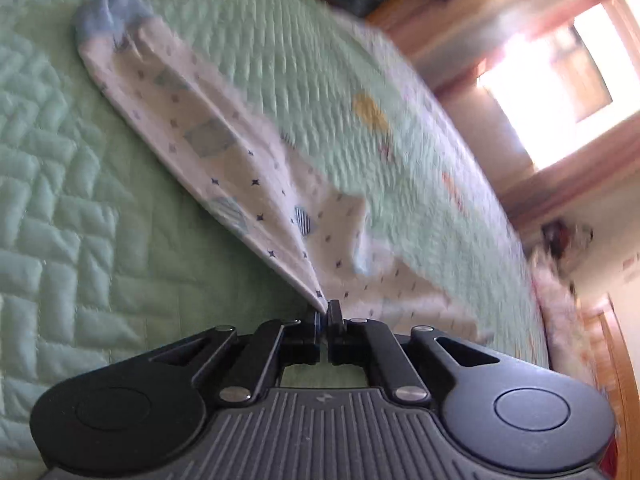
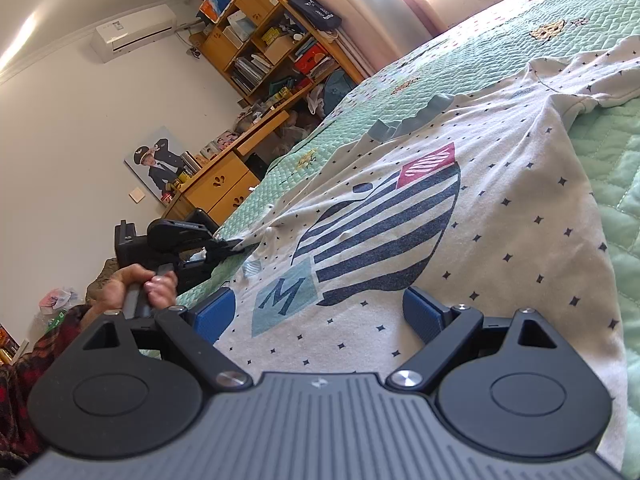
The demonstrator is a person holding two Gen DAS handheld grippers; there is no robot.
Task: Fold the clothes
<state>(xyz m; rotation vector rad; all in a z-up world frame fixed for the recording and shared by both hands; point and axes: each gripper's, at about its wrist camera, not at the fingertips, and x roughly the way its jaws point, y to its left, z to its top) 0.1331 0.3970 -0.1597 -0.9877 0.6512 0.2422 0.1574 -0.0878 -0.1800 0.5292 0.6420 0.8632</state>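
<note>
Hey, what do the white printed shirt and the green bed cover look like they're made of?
Shirt: likely soft cotton knit, matte; it wrinkles and drapes limply, with a ribbed blue cuff. Bed cover: quilted padded fabric, probably cotton or polyester, slight sheen; stitched lines leave puffy blocks.

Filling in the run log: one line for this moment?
left gripper: shut on shirt edge | right gripper: open above shirt | quilt: underneath

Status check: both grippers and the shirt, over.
Left gripper shut on shirt edge at the bedspread. Right gripper open, empty, over shirt hem. Nothing in the way.
</note>
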